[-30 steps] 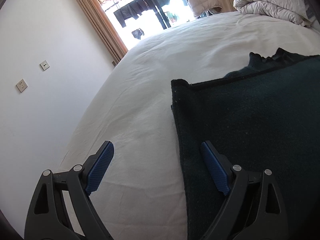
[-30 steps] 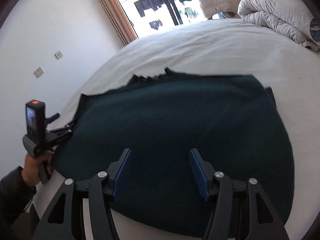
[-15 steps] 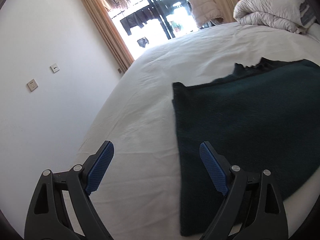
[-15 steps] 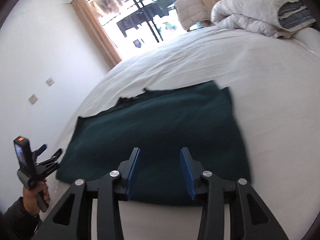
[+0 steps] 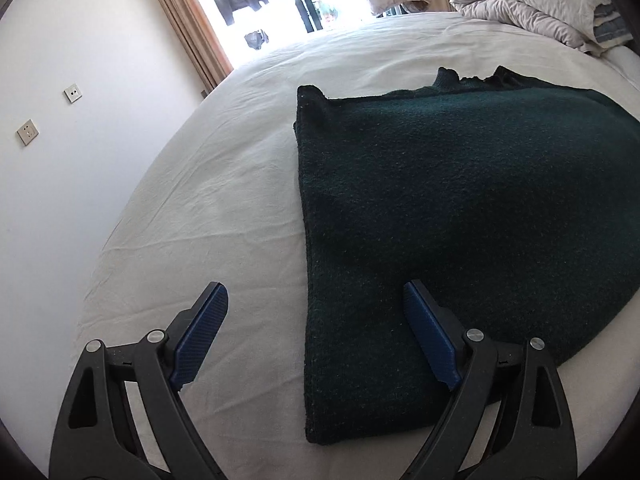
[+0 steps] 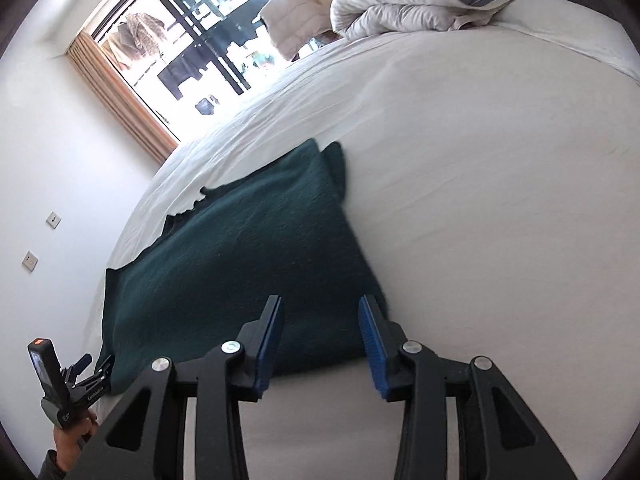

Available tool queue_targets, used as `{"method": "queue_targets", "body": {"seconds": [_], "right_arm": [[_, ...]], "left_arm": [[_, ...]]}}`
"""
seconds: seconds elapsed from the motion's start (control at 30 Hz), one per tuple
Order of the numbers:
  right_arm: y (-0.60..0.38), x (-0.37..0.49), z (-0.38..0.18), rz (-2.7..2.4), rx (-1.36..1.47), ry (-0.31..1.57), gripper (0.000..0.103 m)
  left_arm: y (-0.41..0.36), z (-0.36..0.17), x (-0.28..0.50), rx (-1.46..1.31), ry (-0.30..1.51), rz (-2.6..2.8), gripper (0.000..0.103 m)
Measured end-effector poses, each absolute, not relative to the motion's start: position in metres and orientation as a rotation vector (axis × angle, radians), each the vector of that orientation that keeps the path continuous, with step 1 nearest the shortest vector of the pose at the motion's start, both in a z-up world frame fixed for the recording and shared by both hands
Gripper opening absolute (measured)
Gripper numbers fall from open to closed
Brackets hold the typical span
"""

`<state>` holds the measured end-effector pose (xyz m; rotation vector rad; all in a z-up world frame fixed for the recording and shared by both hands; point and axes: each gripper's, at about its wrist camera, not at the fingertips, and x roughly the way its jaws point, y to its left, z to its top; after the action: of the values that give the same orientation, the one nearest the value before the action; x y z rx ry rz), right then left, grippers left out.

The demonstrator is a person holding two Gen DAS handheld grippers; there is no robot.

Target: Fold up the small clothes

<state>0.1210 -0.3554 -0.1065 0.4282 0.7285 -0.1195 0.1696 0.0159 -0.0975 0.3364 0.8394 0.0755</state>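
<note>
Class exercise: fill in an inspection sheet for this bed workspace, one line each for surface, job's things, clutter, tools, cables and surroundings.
Surface: white bed sheet, lightly creased.
Job's things: dark green knit garment, lying flat near the bed's edge.
Clutter: bunched duvet at the far end.
Tools: left tool wide open, over the garment's side edge; right tool open, holding nothing, above its corner.
Cables: nothing seen.
Surroundings: white wall with sockets, curtained window, hanging laundry outside.

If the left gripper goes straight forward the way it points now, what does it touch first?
Probably the left edge of the dark green garment, where it lies on the white bed sheet. The open left gripper straddles that edge with nothing between its fingers; depth is uncertain.
</note>
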Motion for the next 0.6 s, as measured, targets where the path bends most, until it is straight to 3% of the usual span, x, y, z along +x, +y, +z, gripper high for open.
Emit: {"method": "queue_targets", "body": {"seconds": [0.03,0.07,0.4,0.6], "right_arm": [[-0.353,0.116,-0.104,-0.123,0.426,0.715,0.061],[-0.354,0.114,-0.104,-0.108,0.434,0.708,0.064],[-0.311,0.105,-0.087,0.04,0.437,0.684,0.063],[-0.279,0.111,-0.083,0.147,0.431,0.682,0.064]], "left_arm": [[0.016,-0.098,0.17,0.334,0.839,0.074,0.09],[0.018,-0.098,0.172,0.329,0.84,0.072,0.09],[0.027,-0.094,0.175,0.259,0.85,0.053,0.09],[0.062,-0.084,0.143,-0.095,0.869,0.012,0.09]]}}
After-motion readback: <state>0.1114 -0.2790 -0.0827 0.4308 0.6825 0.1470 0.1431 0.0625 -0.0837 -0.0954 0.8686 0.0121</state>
